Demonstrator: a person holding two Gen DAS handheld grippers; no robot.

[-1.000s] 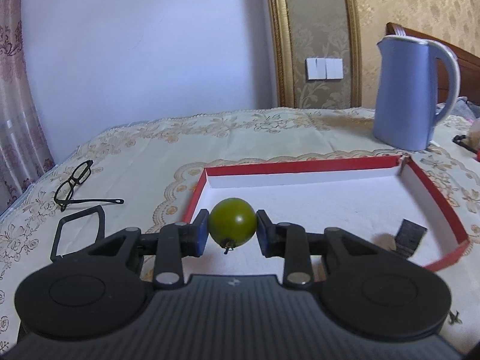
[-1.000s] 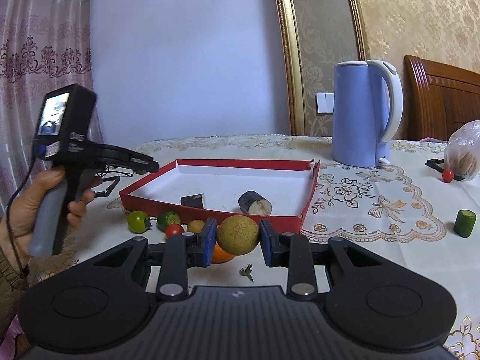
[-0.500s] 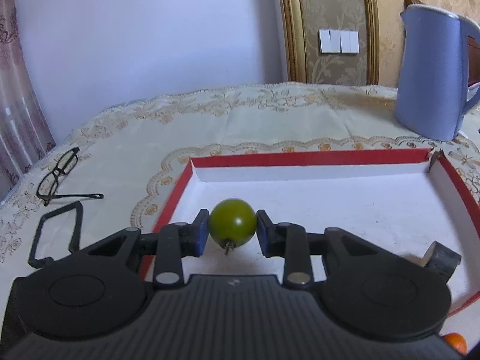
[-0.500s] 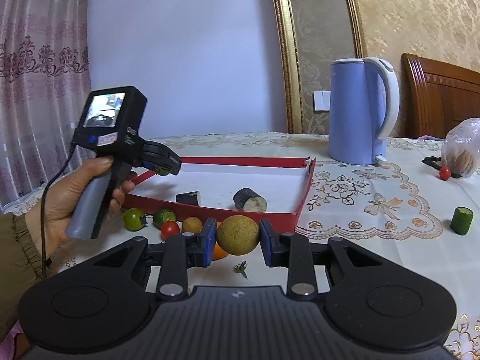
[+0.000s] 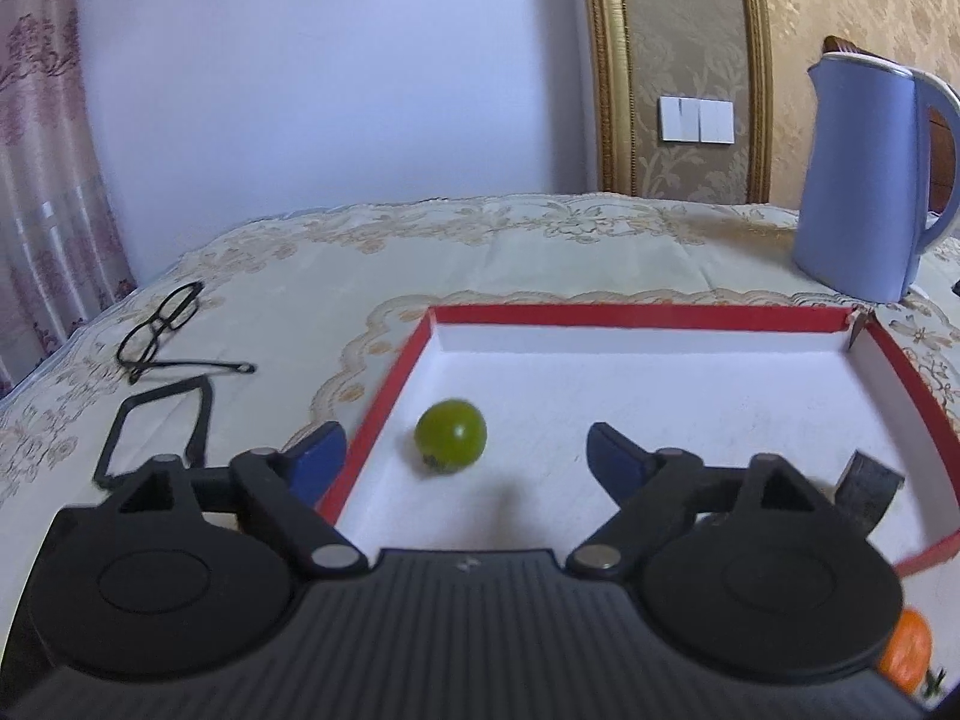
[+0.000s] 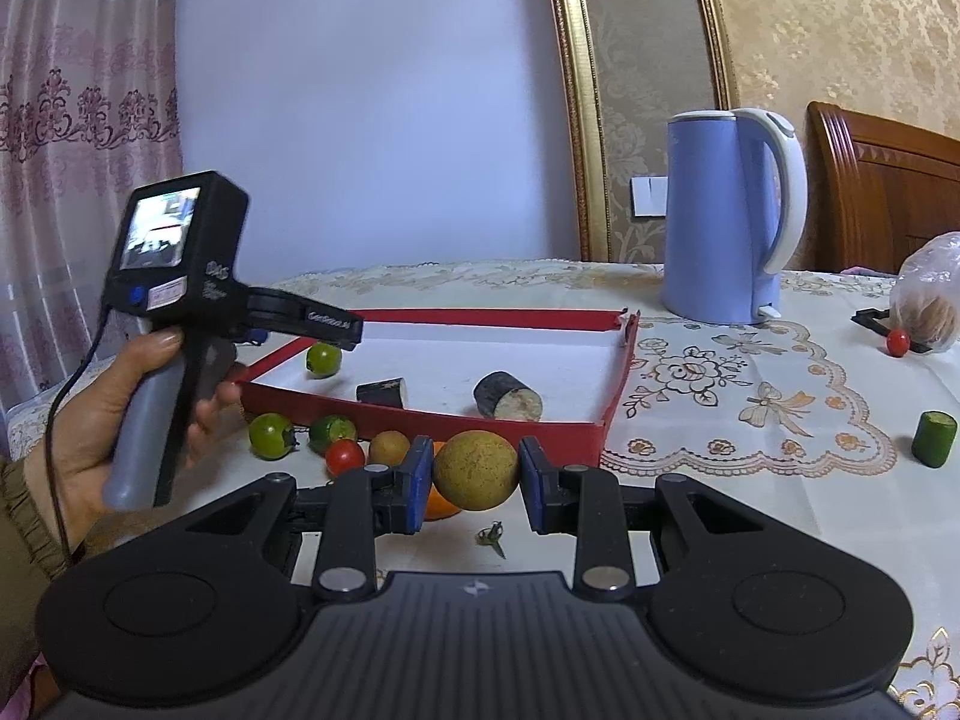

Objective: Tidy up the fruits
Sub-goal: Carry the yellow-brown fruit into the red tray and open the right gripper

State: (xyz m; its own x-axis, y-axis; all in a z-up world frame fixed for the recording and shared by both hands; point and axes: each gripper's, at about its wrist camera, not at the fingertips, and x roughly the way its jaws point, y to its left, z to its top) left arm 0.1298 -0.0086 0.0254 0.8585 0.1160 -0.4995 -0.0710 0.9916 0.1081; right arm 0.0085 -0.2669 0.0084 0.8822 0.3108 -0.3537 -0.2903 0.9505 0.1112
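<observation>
My left gripper [image 5: 465,459] is open above the near left corner of the red-rimmed white tray [image 5: 630,315]. A green round fruit [image 5: 450,435] lies free in the tray between the spread fingers; it also shows in the right wrist view [image 6: 323,359]. My right gripper [image 6: 477,480] is shut on a tan round fruit [image 6: 476,470], held above the tablecloth in front of the tray [image 6: 420,417]. Two dark cut pieces [image 6: 507,396] lie in the tray. Green, red and tan small fruits [image 6: 273,435] and an orange [image 6: 441,507] lie in front of it.
A blue kettle [image 6: 729,219] stands behind the tray's right corner. Glasses [image 5: 159,324] and a black frame [image 5: 156,420] lie left of the tray. At right are a green cylinder [image 6: 933,447], a red tomato [image 6: 898,342] and a plastic bag [image 6: 927,294].
My left gripper moved over the tray, opened and let go of the green fruit, which now lies in the tray. My right gripper still holds the tan fruit.
</observation>
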